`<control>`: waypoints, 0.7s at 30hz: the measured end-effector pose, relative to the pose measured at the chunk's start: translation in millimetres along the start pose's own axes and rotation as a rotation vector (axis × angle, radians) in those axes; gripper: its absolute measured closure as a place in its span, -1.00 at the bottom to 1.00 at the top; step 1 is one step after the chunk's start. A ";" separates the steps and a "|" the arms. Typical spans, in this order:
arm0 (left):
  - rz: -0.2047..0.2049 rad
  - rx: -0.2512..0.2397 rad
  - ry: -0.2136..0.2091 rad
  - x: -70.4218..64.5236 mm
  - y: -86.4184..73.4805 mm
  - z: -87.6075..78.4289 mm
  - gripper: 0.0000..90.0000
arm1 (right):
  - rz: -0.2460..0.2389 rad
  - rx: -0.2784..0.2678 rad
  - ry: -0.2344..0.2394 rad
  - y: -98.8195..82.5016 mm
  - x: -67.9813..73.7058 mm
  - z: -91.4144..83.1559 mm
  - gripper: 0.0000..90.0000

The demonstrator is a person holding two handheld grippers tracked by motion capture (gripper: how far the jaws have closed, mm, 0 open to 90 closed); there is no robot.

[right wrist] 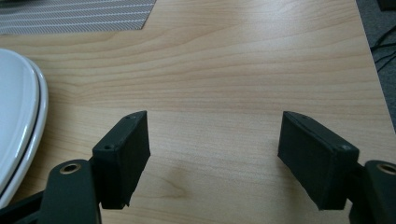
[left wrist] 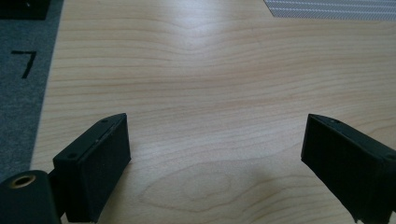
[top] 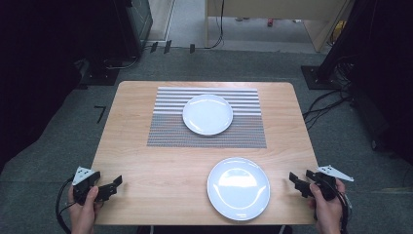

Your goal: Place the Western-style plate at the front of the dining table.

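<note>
A white plate (top: 238,187) lies near the front edge of the wooden table (top: 146,165), right of centre; its rim (right wrist: 18,121) shows at the left of the right gripper view. A second white plate (top: 207,114) rests on a grey striped placemat (top: 165,131) at the back. My left gripper (top: 113,186) hovers over the front left corner, open and holding nothing, bare wood between its jaws (left wrist: 215,154). My right gripper (top: 296,181) sits at the front right edge, just right of the near plate, open and holding nothing (right wrist: 212,154).
Grey carpet surrounds the table, with a black mark (top: 100,113) on the floor at the left. Cables (top: 326,105) and dark equipment stand at the right and back left. Bare wood (top: 160,180) lies between the left gripper and the near plate.
</note>
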State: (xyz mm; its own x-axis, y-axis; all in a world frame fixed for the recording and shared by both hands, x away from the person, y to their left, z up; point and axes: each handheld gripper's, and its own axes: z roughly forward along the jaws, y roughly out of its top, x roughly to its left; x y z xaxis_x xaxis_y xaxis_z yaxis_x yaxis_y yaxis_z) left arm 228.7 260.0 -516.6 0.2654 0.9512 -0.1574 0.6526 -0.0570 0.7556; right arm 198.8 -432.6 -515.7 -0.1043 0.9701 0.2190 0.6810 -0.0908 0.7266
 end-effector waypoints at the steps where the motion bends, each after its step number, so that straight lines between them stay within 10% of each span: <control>1: 0.008 0.008 0.004 -1.2 0.0 0.6 -0.82 | -0.006 0.003 -0.010 -0.4 0.7 0.8 -0.45; 11: 0.151 0.059 0.093 -17.5 -0.1 6.4 -0.82 | -0.083 0.000 -0.077 -6.7 9.4 5.7 -0.46; 21: 0.140 0.065 0.085 -16.1 0.4 6.9 -0.83 | -0.139 0.004 -0.128 -9.2 17.6 9.3 -0.53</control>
State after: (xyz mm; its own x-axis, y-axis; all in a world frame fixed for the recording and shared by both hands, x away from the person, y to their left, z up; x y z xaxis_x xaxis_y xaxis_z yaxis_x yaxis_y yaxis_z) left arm 229.5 242.6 -518.2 0.2977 0.9546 0.0027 0.6585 -0.2074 0.7234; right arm 197.5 -412.5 -524.6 -0.1046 0.9940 0.0315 0.6691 0.0469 0.7417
